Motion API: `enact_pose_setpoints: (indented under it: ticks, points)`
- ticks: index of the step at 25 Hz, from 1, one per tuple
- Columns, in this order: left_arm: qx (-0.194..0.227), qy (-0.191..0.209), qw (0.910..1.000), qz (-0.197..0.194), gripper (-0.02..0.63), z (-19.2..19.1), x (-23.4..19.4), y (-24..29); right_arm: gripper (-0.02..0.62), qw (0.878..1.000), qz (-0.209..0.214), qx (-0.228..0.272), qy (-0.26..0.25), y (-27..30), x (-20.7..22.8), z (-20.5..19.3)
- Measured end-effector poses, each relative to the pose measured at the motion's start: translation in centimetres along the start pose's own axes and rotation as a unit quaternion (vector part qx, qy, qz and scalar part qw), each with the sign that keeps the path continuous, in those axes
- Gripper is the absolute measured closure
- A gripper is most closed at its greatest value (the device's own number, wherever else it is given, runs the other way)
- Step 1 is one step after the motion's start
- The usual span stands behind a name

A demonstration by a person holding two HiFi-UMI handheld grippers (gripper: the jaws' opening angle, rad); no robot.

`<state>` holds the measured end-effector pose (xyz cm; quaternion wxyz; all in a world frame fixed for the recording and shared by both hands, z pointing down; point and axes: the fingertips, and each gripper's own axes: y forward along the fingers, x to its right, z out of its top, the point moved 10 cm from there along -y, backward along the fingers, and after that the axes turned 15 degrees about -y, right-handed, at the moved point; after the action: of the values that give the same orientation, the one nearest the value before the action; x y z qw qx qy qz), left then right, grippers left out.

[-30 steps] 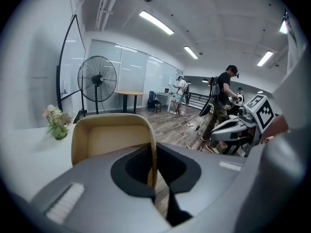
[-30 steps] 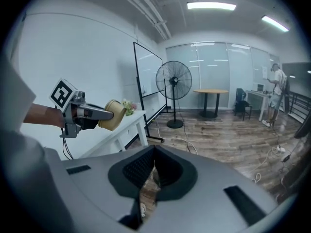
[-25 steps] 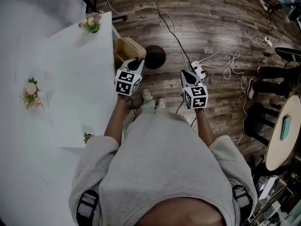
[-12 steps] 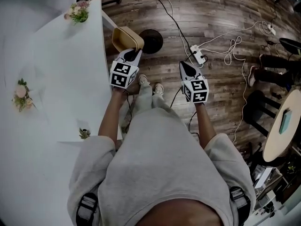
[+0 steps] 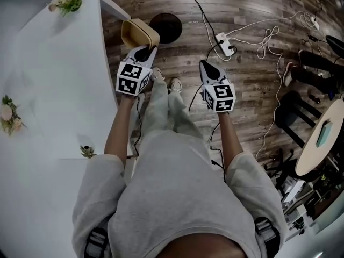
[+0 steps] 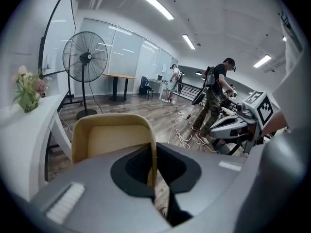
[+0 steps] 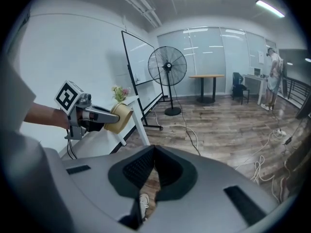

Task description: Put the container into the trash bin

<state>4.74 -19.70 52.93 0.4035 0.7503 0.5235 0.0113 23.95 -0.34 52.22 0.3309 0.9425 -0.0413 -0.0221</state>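
head view / container (image 5: 140, 34): tan, open-topped, with rounded corners. It is held out over the wooden floor just off the table (image 5: 54, 90) edge, at 12 o'clock of the left gripper (image 5: 144, 52).
head view / left gripper: clamped on one wall of the container.
head view / right gripper (image 5: 207, 67): carried at 3 o'clock of the left one, well apart. Nothing is seen in it.
head view / dark round object (image 5: 165, 28): on the floor at 3 o'clock of the container. Whether it is a bin or a fan foot cannot be told, so no trash bin is identified with certainty.
left gripper view / grip: the container's right-hand wall is pinched between the jaws, one pad inside and one outside. The cavity is seen to be empty.
left gripper view / surroundings: fan (image 6: 85, 59) at 11 o'clock, flowers (image 6: 28, 89) at 9 o'clock on the table.
right gripper view / jaws: pressed together, nothing between them. Only floor and a shoe (image 7: 140, 201) are seen below.
right gripper view / container: seen at 9 o'clock in the left gripper, beside the table edge.
handling (judged): light, thin-walled and probably a bit flexible, not fragile. With nothing inside, no spill is expected. A single-wall pinch may let it swing or bow.
hold point (judged): best taken at the rim near a corner, where the wall is likely stiffest.
step (judged): carry phase. The bin has yet to be located, and release is to be made over its opening.
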Motion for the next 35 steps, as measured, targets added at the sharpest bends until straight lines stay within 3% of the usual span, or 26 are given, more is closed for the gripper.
enact_pose_setpoints:
  ticks: [17,35]
  points:
    - [-0.037,-0.044,0.9982,-0.018,0.584,-6.2,-4.6,7.8,0.581,0.999,0.008,-0.045,0.029,6.4,-1.0,-7.2]
    - [-0.053,-0.046,0.9967,-0.040,0.583,-11.1,-9.5,17.0,0.581,0.995,0.010,-0.067,0.079,12.0,-1.6,-14.2]
